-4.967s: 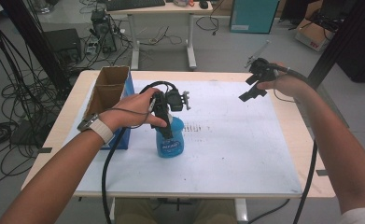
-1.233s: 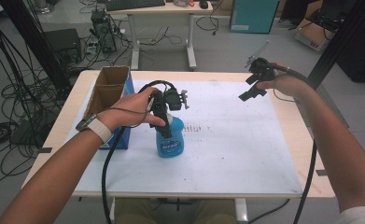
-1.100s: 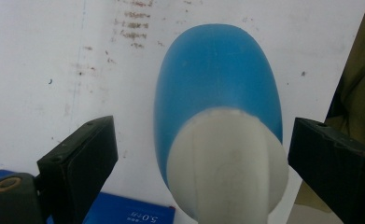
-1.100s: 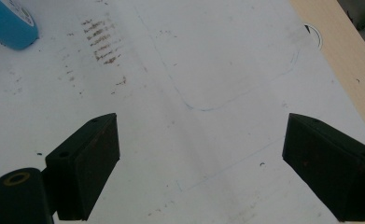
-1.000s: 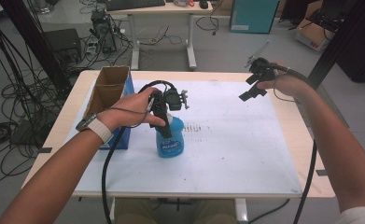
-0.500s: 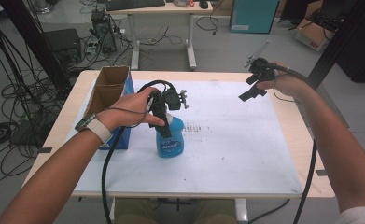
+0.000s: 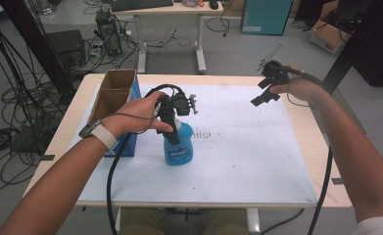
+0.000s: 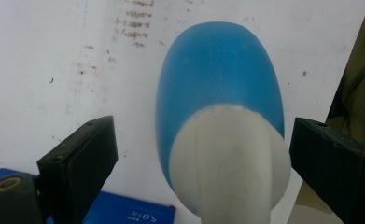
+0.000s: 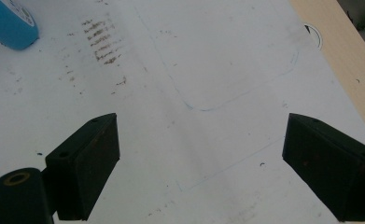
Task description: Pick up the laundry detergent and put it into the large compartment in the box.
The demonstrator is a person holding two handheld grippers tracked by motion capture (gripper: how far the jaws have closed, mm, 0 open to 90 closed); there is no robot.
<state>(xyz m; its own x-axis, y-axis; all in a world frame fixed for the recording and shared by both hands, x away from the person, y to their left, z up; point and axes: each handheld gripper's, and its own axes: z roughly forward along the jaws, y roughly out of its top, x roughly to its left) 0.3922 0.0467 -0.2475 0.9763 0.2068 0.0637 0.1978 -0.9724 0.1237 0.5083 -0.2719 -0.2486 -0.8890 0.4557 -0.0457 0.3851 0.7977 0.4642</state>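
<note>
A blue bottle (image 7: pixel 178 147) with a white cap stands upright on the white mat (image 7: pixel 248 147), left of centre. My left gripper (image 7: pixel 171 128) points down over it, open. In the left gripper view the white cap (image 8: pixel 229 158) sits between the two jaws of my left gripper (image 8: pixel 203 149), with a gap at the left jaw and the right jaw very close. My right gripper (image 7: pixel 263 94) hangs in the air above the mat's far right. In its own view my right gripper (image 9: pixel 201 154) is wide open over bare mat, the blue bottle (image 9: pixel 10 21) at the top left corner.
An open cardboard box (image 7: pixel 114 90) stands at the table's left side, with a blue box (image 7: pixel 125 147) at its near end, close to the bottle. The wooden table edge (image 7: pixel 321 147) shows past the mat on the right. Cables trail from both grippers.
</note>
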